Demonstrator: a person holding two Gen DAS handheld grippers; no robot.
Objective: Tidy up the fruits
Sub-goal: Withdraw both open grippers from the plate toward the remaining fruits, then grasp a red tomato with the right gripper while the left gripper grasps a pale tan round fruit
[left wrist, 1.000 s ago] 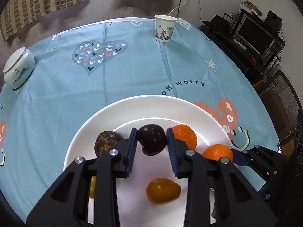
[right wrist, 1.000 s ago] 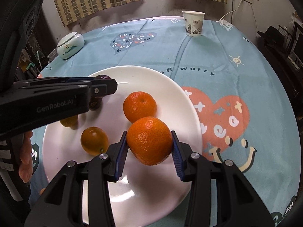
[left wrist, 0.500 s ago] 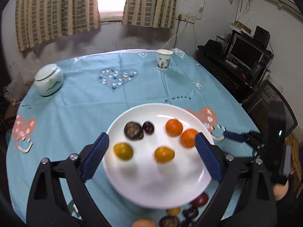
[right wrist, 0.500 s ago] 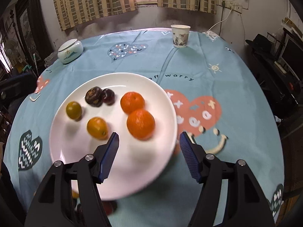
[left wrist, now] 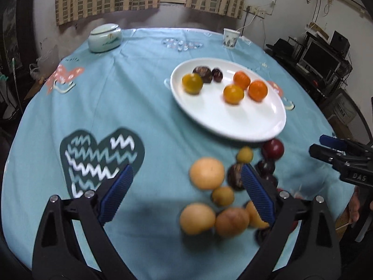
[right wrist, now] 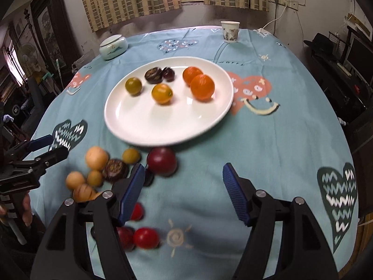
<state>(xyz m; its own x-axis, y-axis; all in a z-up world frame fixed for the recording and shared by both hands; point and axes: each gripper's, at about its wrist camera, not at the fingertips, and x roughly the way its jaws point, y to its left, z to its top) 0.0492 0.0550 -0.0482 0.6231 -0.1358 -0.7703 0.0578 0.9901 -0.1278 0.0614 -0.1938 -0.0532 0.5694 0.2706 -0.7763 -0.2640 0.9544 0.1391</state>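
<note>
A white plate [left wrist: 244, 126] [right wrist: 139, 126] holds two oranges [right wrist: 202, 87], two yellow-orange fruits [right wrist: 161, 93] and two dark fruits [right wrist: 153, 75]. A pile of loose fruit lies on the cloth in front of it: pale round ones [left wrist: 206, 173], small yellow ones [left wrist: 244, 154], dark ones [right wrist: 115, 168], a dark red plum [right wrist: 161, 161] and red ones [right wrist: 146, 238]. My left gripper [left wrist: 186, 194] is open and empty above the pile. My right gripper [right wrist: 184, 192] is open and empty, just right of the pile.
A paper cup [right wrist: 230, 32] stands at the table's far edge. A lidded ceramic jar [right wrist: 113, 47] sits at the far left. The round table has a blue printed cloth [right wrist: 279, 140]. Shelves with electronics [left wrist: 321, 63] stand to the right.
Both grippers opened, leaving the dark fruit and the orange on the plate, then pulled back and up. The loose fruit pile in front of the plate has come into view.
</note>
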